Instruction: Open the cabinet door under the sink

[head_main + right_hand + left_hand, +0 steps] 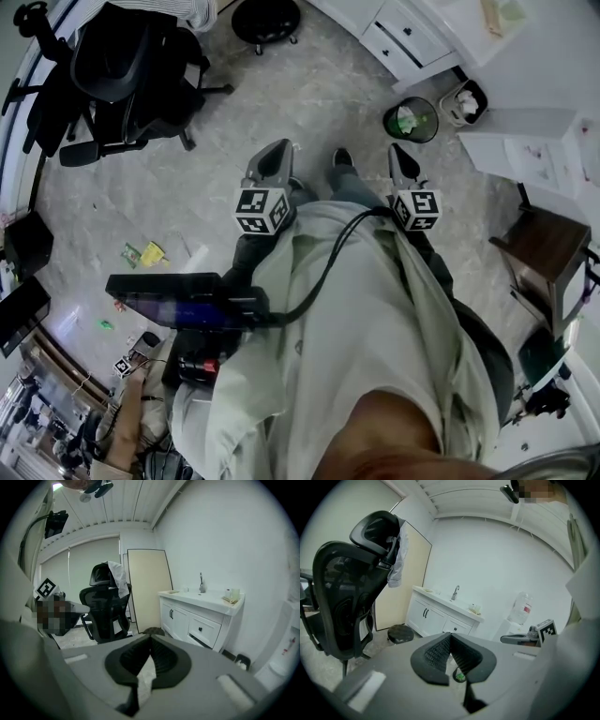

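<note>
The white sink cabinet (187, 620) stands against the wall a few steps ahead, its two doors (171, 615) with dark handles shut. The left gripper view shows the cabinet (429, 617) below a faucet (454, 592). From the head view only the cabinet's corner (403, 39) shows at the top right. My left gripper (450, 635) is held at waist height, shut on nothing. My right gripper (150, 637) is shut and empty too. Both the left gripper (275, 155) and the right gripper (401, 157) point forward over the floor, far from the doors.
A black office chair (122, 75) with a shirt on it stands left. A low black stool (152, 631) sits before the cabinet. A green-lined bin (411, 120) and a white bin (465, 101) stand by its end. A water dispenser (521, 607) and a wooden stool (548, 246) are at right.
</note>
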The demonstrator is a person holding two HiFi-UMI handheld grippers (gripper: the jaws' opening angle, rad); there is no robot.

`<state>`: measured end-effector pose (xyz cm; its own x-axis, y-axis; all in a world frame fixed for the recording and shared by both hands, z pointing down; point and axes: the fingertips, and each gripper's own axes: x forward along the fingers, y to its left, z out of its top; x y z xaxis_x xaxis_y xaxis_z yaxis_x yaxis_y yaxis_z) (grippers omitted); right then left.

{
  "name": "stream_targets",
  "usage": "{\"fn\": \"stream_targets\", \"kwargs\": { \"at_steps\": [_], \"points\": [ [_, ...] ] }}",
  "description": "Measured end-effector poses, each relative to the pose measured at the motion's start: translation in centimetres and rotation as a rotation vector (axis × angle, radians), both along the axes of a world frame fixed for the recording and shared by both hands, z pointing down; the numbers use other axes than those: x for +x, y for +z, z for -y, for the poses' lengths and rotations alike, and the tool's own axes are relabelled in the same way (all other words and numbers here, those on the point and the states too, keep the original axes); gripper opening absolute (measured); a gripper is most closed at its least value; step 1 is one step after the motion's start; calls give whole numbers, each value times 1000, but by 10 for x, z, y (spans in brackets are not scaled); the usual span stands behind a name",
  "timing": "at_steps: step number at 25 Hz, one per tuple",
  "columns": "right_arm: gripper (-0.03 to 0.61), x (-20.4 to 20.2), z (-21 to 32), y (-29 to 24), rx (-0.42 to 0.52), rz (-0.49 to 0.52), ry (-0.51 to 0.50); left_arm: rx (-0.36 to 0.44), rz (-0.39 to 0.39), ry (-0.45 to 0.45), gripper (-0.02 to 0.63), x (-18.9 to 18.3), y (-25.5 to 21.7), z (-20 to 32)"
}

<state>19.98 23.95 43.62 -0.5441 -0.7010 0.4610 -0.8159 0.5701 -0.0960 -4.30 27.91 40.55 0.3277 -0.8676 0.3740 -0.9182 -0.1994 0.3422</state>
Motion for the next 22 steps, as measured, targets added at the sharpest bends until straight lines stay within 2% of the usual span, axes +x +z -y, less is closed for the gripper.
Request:
{"fn": "stream_targets", "kwargs": {
  "at_steps": [8, 16, 22],
  "points": [
    [2, -23, -33, 7, -27, -14, -24, -15, -9, -16, 6, -21, 6, -33],
    [2, -30, -38, -2, 11, -7, -1, 7, -22, -30, 6, -36, 7, -46],
    [2, -52, -32, -5, 15, -29, -85, 19, -31, -72, 6, -47, 2, -45]
  ]
}}
